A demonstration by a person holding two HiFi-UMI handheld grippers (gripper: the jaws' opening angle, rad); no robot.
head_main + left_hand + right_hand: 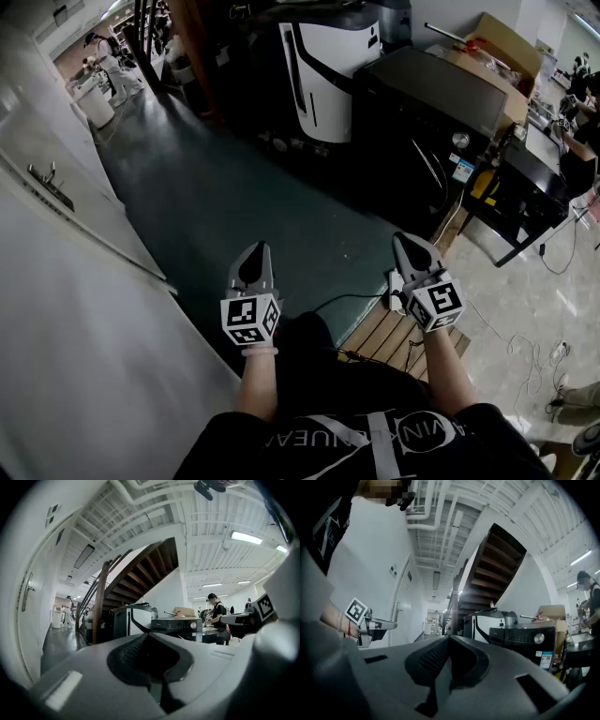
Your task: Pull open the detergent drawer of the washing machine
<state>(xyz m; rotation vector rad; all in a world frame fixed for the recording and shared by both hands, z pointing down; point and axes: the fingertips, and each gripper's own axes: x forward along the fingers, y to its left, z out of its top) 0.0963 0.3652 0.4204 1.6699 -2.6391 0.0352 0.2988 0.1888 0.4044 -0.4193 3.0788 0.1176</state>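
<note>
Approach step, pull not begun. Left gripper (255,253) and right gripper (409,246) both closed, empty, level, well short of washer (427,112). Drawer presumably on washer front panel, too small to pick out. Next: close in on washer, open jaws, grip drawer front, pull straight.

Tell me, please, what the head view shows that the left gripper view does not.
Only the head view: the person's forearms and a wooden pallet on the floor. Only the left gripper view: the ceiling lights and the underside of the staircase. Both: the black washing machine, the white appliance beside it, and the left hand-held gripper, jaws shut.
</note>
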